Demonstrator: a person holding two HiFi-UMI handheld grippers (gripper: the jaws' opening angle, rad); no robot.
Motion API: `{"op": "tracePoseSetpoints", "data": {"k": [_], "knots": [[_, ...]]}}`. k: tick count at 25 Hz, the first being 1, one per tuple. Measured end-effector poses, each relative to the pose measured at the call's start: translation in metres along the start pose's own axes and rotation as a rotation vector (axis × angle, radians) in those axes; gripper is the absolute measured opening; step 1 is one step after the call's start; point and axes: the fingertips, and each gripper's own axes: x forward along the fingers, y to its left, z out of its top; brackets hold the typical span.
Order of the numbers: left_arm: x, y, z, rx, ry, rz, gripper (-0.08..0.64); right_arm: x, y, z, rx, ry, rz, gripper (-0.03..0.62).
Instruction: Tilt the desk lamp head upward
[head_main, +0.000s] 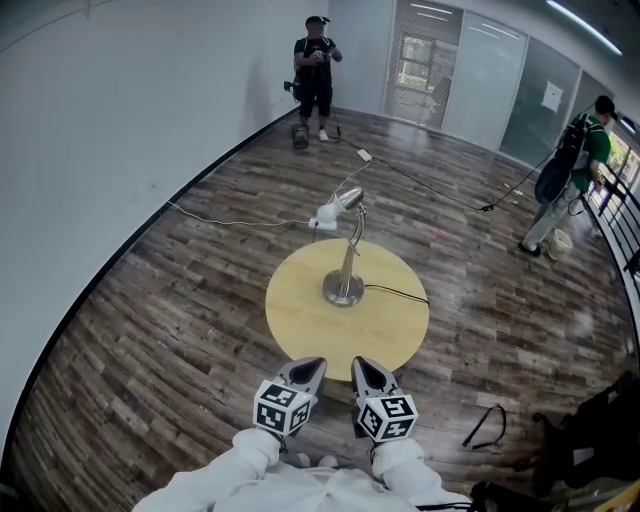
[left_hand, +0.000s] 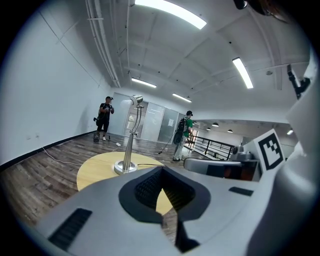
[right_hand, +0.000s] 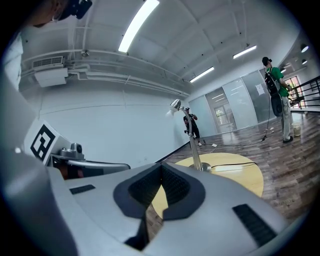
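Observation:
A silver desk lamp stands on a round light-wood table (head_main: 300, 310): its round base (head_main: 343, 290) rests near the table's middle, a thin stem rises from it, and the lamp head (head_main: 349, 198) points left and slightly down. The head (left_hand: 137, 99) tops the stem in the left gripper view, and the right gripper view shows the same head (right_hand: 175, 104) too. My left gripper (head_main: 308, 371) and right gripper (head_main: 368, 371) hover side by side at the table's near edge, both shut with nothing between the jaws, well short of the lamp.
A black cord (head_main: 396, 292) runs from the lamp base off the table's right edge. A white power strip (head_main: 326, 214) and cables lie on the wood floor behind. One person (head_main: 316, 74) stands far back, another person (head_main: 577, 170) at the right by a railing. Bags (head_main: 590, 440) sit at lower right.

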Motion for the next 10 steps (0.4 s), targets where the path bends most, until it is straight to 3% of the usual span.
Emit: {"op": "tracePoseSetpoints", "data": {"k": [10], "knots": [[-0.009,0.021,-0.002,-0.027,0.004,0.020,0.002,0.011,0.011,-0.007,-0.014,0.027,0.000,0.013]]}}
